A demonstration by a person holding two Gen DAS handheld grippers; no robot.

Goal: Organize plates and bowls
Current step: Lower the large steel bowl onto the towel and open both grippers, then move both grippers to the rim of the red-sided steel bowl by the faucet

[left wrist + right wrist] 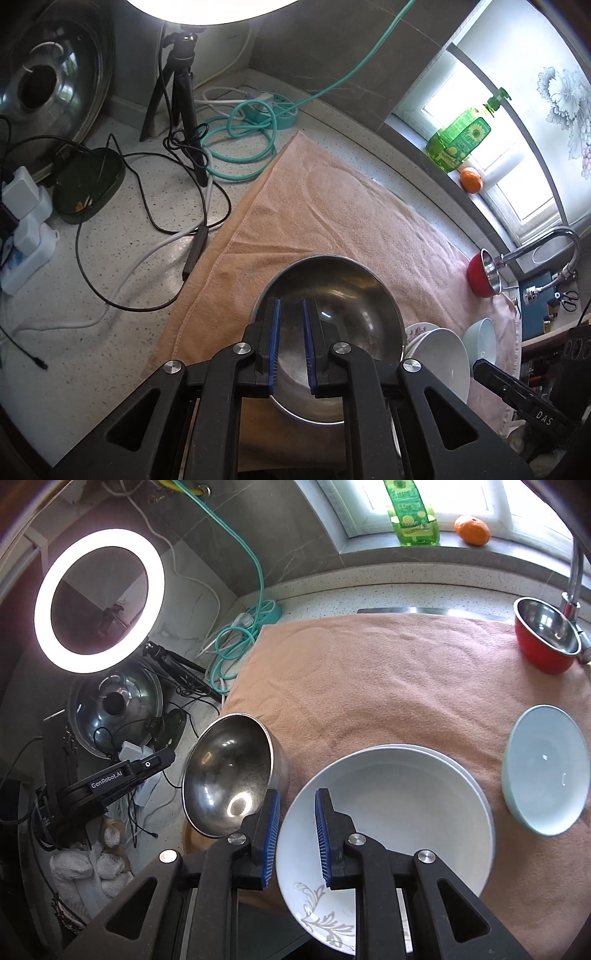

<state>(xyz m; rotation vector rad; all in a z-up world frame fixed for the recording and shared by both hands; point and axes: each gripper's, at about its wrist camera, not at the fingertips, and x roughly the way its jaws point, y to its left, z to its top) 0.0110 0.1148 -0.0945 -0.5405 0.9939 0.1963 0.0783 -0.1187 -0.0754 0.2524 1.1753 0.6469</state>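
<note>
Right wrist | white plate (399, 812) under right tongs (295, 812) | nothing gripped

steel bowl (229, 771) left of plates (388, 827)

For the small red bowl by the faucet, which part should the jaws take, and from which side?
Probably the rim of the red bowl, one jaw inside and one outside, since the rounded wall offers no flat hold. It sits upright and open on the towel. Come from above on the towel side: the faucet crowds its far edge.
</note>
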